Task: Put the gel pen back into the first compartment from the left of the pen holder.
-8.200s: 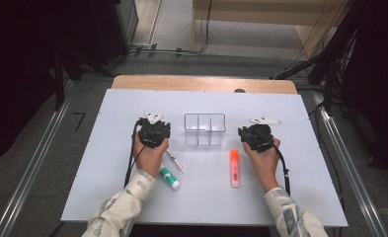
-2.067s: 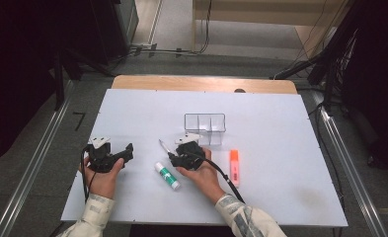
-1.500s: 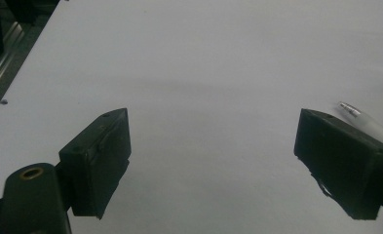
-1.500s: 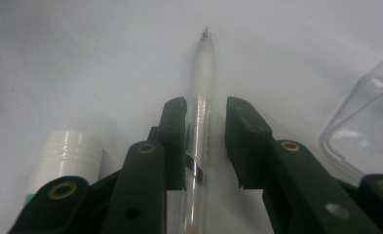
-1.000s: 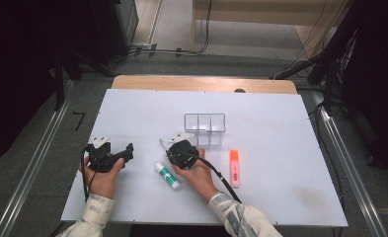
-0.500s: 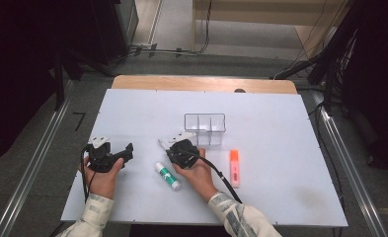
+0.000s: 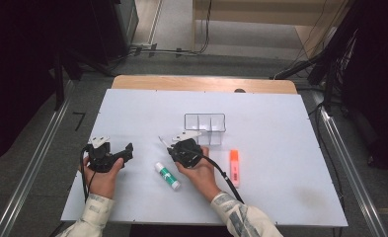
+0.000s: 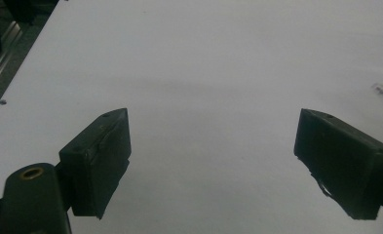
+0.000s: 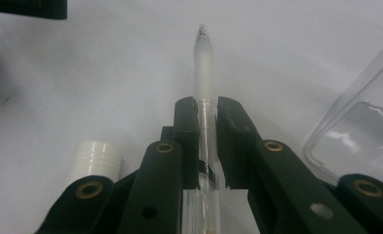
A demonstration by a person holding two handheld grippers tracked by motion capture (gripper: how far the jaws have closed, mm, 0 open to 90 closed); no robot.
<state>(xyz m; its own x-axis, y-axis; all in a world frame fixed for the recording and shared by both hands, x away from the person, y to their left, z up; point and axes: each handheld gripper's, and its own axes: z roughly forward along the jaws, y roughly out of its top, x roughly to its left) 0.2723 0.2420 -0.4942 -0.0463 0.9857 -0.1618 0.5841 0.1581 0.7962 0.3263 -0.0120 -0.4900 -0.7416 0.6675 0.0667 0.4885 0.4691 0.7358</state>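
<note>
My right gripper (image 7: 171,143) is shut on a clear pen (image 7: 163,140), low over the white table (image 7: 280,113), and points up and to the left. In the right gripper view the two pads pinch the pen (image 9: 203,63) at mid-barrel, and its frosted tip sticks out past my right gripper (image 9: 206,109). A white and green glue stick (image 7: 167,176) lies just in front of that hand, its white end (image 9: 96,158) beside the jaws. My left gripper (image 7: 128,150) rests at the left, open, with bare table between the jaws of my left gripper (image 8: 213,136).
A clear plastic box (image 7: 205,129) with compartments stands just behind the right hand, its corner (image 9: 359,122) close to the jaws. An orange highlighter (image 7: 234,167) lies to the right of that hand. The table's left edge (image 8: 13,73) and a floor rail run beside the left hand.
Since the earliest frame both hands have come away from the box toward the front left, and the right gripper has closed on the pen. Over the last second nothing has visibly moved.
</note>
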